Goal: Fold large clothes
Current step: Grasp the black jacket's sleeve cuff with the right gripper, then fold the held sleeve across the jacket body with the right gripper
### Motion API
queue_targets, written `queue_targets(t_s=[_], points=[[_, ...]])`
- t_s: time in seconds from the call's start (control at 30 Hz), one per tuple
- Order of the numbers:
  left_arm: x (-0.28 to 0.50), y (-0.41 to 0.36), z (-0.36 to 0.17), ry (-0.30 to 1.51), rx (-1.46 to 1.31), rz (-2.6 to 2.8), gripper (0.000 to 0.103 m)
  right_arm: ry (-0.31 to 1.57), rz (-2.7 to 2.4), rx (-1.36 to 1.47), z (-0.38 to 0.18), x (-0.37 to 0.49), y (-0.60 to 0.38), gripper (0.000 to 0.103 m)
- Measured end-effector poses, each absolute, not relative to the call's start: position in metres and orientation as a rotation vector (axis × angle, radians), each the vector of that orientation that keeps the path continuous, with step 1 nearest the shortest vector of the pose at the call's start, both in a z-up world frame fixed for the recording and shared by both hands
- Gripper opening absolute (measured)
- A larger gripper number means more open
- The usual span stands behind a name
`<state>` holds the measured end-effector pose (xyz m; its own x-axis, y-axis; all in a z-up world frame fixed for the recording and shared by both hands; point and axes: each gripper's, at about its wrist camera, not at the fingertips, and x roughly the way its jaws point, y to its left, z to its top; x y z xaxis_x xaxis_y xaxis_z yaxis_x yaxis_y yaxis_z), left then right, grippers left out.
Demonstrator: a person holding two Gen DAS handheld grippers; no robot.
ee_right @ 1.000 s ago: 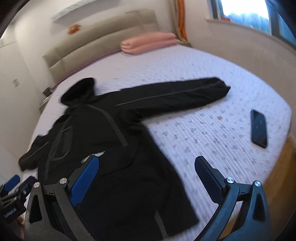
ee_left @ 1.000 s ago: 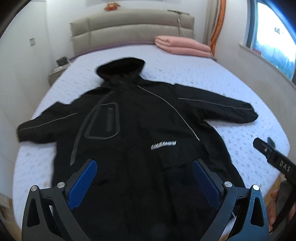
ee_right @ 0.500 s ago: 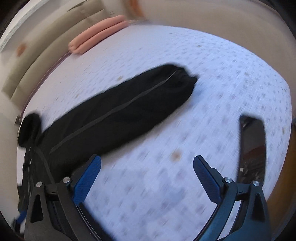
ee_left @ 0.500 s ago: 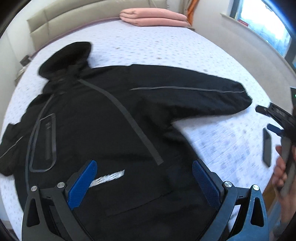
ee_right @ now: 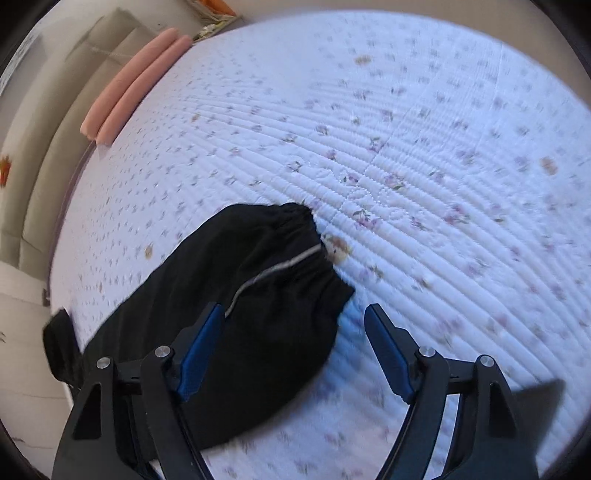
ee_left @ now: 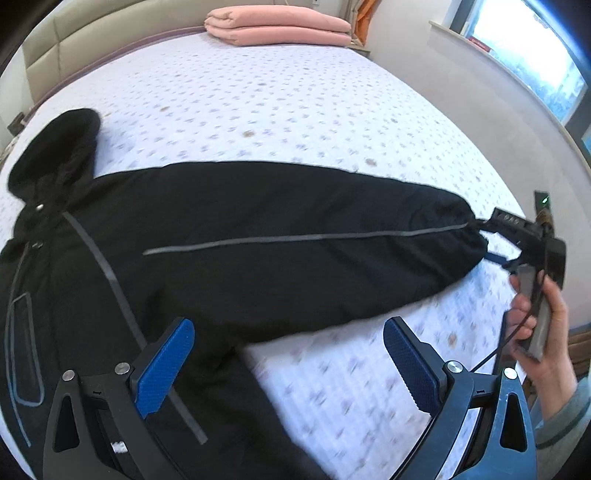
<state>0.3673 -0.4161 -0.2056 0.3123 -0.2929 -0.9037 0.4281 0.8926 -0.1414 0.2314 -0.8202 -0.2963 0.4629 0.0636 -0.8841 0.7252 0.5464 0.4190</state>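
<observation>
A black hooded jacket [ee_left: 155, 236] lies spread flat on the bed, its right sleeve [ee_left: 314, 240] stretched toward the right. My left gripper [ee_left: 288, 354] is open and empty, hovering above the jacket's side below that sleeve. My right gripper [ee_right: 293, 339] is open, low over the sleeve's elastic cuff [ee_right: 306, 251], with its left finger over the fabric and its right finger over bare sheet. In the left wrist view the right gripper [ee_left: 495, 240] sits at the cuff end, held by a hand.
The bed [ee_left: 295, 103] has a white quilted sheet with small flowers. Folded pink blankets [ee_left: 277, 26] lie by the beige headboard [ee_left: 74, 33]. A wall and window [ee_left: 535, 48] run along the right side.
Both grippers swung right along the jacket. The right gripper dropped close to the sleeve cuff; the left view shifted from the chest to the right sleeve. The phone has left the right wrist view.
</observation>
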Motion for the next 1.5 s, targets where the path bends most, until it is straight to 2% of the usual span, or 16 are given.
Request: queue_targets(t_s=[0.07, 0.13, 0.17, 0.23, 0.3, 0.5, 0.57, 0.6, 0.83, 1.1, 1.27, 1.5], points=[[0.376, -0.429, -0.211, 1.171, 0.129, -0.483, 0.101, 1.015, -0.445, 1.001, -0.313, 0.236, -0.83, 0.075], [0.383, -0.44, -0.217, 1.175, 0.132, -0.496, 0.1, 0.991, -0.411, 1.019, -0.317, 0.238, -0.831, 0.064], [0.387, -0.446, -0.221, 1.184, 0.136, -0.507, 0.096, 0.989, -0.397, 1.002, -0.315, 0.241, -0.83, 0.049], [0.395, -0.456, -0.23, 1.2, 0.146, -0.514, 0.089, 0.977, -0.358, 0.999, -0.309, 0.242, -0.823, 0.036], [0.403, -0.465, -0.237, 1.203, 0.16, -0.5, 0.085, 0.952, -0.324, 0.985, -0.295, 0.243, -0.814, 0.029], [0.426, -0.471, -0.265, 1.22, 0.156, -0.478, 0.082, 0.87, -0.138, 0.839, -0.232, 0.256, -0.758, 0.026], [0.433, -0.473, -0.283, 1.255, 0.154, -0.471, 0.064, 0.873, -0.064, 0.807, -0.224, 0.266, -0.736, 0.026], [0.436, -0.474, -0.295, 1.285, 0.16, -0.459, 0.061, 0.886, -0.042, 0.781, -0.224, 0.273, -0.724, 0.026], [0.434, -0.479, -0.298, 1.271, 0.19, -0.469, 0.061, 0.97, -0.095, 0.734, -0.246, 0.285, -0.704, 0.026], [0.406, -0.406, -0.235, 1.213, 0.084, -0.481, 0.062, 0.957, -0.071, 0.646, -0.213, 0.294, -0.676, 0.024], [0.397, -0.321, -0.212, 1.187, 0.048, -0.363, 0.061, 0.954, 0.059, 0.526, -0.183, 0.316, -0.587, 0.024], [0.394, -0.207, -0.192, 1.185, -0.026, -0.214, 0.061, 1.002, 0.252, 0.398, -0.175, 0.359, -0.432, 0.024]])
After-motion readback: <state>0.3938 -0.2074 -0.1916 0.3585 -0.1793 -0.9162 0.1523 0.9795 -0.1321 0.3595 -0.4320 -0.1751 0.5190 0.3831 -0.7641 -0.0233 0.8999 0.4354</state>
